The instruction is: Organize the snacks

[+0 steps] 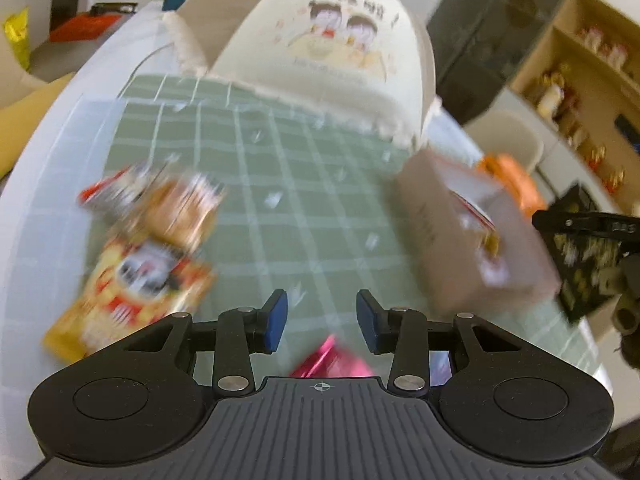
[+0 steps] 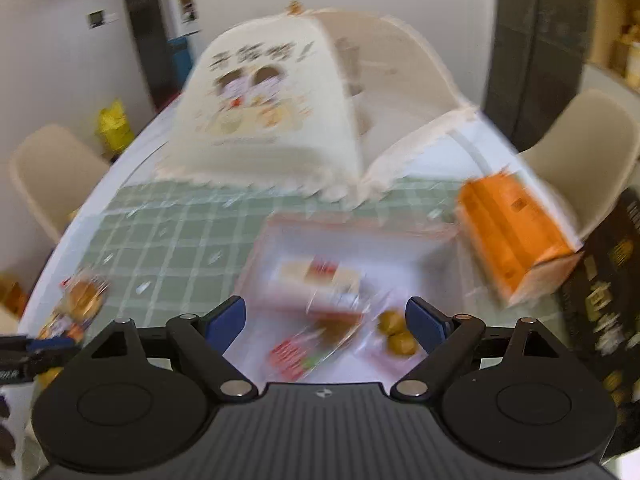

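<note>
Blurred views: left gripper (image 1: 322, 316) w/ jaws apart, empty, above green cloth; snack packets (image 1: 140, 248) lie to its left. Right gripper (image 2: 325, 326) wide apart over box (image 2: 352, 236) of snacks. Advice: swing left, settle, then pinch 1 packet's edge.

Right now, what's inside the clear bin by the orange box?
The clear bin holds several wrapped snacks: a pale packet with red print, a red and white wrapper, and a clear bag of round yellow pieces. The picture is blurred, and anything beneath them is hidden.
</note>
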Action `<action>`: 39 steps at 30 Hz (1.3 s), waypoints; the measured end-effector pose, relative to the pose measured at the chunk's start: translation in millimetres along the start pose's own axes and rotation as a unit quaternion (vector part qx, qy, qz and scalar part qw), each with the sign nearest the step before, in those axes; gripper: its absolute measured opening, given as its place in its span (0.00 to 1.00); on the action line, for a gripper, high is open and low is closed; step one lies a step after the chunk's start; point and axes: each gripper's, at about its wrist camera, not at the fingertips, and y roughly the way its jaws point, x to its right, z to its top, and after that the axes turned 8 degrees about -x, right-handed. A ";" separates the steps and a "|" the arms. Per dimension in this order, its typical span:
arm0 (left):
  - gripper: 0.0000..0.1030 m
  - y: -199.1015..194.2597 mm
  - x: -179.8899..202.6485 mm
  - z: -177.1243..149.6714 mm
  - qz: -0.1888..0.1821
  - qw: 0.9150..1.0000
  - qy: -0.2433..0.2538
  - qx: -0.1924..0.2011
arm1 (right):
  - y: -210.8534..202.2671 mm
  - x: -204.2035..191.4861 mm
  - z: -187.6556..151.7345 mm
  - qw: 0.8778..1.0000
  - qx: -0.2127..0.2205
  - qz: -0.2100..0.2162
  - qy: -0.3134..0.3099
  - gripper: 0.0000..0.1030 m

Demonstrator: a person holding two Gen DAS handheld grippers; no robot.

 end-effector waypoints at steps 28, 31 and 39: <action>0.43 -4.5 -63.8 -30.5 0.014 0.999 -0.039 0.006 | 40.5 -177.5 -86.4 0.978 -0.058 0.106 -0.169 0.85; 0.43 -8.1 -59.8 -44.4 -0.007 0.999 -0.052 0.001 | 40.6 -184.9 -63.6 0.981 -0.029 0.094 -0.170 0.85; 0.41 -25.9 -66.3 -69.4 -0.041 0.996 -0.079 -0.016 | 110.4 -254.0 13.9 0.983 -0.015 0.113 -0.141 0.86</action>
